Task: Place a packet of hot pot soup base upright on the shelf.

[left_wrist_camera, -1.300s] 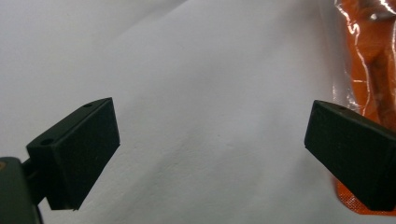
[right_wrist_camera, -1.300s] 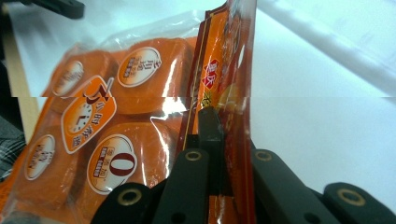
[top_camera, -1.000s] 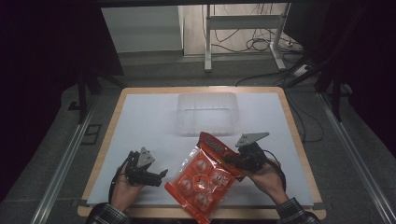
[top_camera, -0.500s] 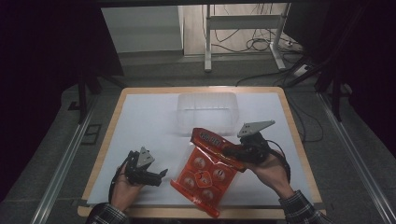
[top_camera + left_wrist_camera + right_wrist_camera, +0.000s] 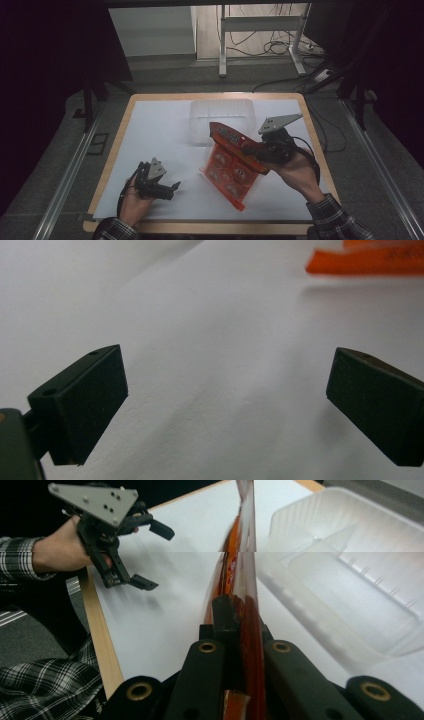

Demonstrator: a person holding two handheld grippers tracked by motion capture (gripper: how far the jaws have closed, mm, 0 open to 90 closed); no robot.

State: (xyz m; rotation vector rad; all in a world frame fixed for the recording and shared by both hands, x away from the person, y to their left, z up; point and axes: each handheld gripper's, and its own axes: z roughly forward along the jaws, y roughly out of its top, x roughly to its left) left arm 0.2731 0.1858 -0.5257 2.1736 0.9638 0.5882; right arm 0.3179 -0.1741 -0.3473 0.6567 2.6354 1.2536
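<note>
Packet lifted and tipped up since the earlier frames.

The right tool [image 5: 248,148], jaws clamped on the orange snack packet [image 5: 230,165], has risen and shifted toward the clear plastic tray [image 5: 222,117]. The packet, earlier lying nearly flat on the white worktop [image 5: 150,135], now hangs steeply tilted, top edge near the tray, only its lower corner close to the sheet. The person's right forearm has angled further in.
</note>
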